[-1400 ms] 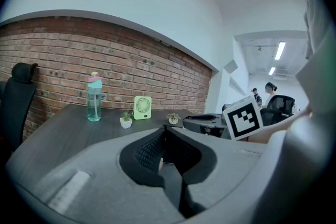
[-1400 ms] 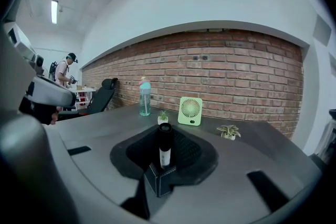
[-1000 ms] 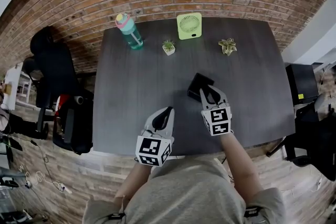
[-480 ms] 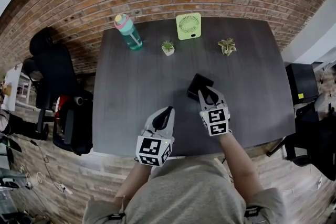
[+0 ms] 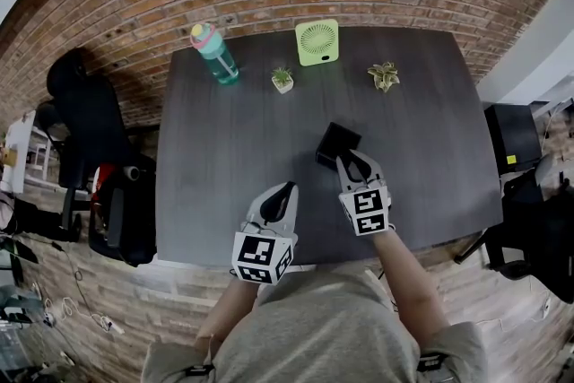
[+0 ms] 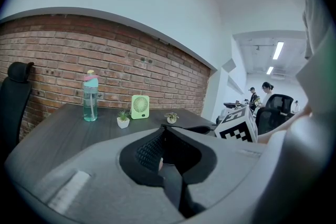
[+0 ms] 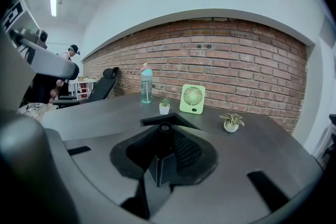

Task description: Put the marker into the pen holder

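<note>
A black square pen holder point(image 5: 338, 142) stands on the dark grey table point(image 5: 224, 166), right of centre. My right gripper point(image 5: 349, 158) hovers at its near edge, shut on a black marker point(image 7: 165, 127). In the right gripper view the marker's round end sits between the jaws, just over the holder's stitched corner point(image 7: 160, 170). The marker cannot be made out in the head view. My left gripper point(image 5: 288, 190) rests near the table's front edge, left of the holder, shut with nothing in it point(image 6: 164, 131).
Along the table's far side stand a teal water bottle point(image 5: 213, 52), a green desk fan point(image 5: 318, 41) and two small potted plants point(image 5: 282, 79) point(image 5: 384, 75). A black office chair point(image 5: 85, 117) sits left of the table. A brick wall lies behind.
The right gripper has edged slightly toward the pen holder with the marker. The head camera has shifted a little. The left gripper has not moved.
</note>
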`<state>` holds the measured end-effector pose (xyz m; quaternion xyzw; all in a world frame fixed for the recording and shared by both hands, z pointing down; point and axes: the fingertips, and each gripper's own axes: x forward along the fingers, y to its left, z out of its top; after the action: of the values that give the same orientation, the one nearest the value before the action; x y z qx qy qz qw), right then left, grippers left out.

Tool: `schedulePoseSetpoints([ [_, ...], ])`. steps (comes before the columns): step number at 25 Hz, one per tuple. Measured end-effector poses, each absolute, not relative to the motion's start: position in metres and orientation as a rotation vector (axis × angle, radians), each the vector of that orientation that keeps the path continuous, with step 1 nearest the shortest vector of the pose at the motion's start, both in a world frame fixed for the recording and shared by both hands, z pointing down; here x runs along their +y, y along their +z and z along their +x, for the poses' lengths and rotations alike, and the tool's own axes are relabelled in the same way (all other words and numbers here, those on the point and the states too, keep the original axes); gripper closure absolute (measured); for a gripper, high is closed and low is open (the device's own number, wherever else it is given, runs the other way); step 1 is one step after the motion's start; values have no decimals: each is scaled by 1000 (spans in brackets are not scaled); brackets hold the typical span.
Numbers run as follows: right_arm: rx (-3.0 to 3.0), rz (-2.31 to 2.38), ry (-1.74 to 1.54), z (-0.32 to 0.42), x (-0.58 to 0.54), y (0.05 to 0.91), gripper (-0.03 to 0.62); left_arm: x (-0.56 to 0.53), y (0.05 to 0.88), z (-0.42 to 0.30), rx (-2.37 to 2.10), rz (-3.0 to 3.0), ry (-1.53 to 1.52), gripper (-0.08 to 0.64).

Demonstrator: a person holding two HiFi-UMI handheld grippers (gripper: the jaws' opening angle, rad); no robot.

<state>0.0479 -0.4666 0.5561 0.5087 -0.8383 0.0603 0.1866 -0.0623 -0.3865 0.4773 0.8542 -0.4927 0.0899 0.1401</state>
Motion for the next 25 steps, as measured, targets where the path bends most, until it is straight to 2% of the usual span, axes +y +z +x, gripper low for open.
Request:
schedulePoseSetpoints([
  [25, -2335, 1465, 159, 53, -464, 558, 514, -370, 475, -65, -1422, 2477, 253, 538],
])
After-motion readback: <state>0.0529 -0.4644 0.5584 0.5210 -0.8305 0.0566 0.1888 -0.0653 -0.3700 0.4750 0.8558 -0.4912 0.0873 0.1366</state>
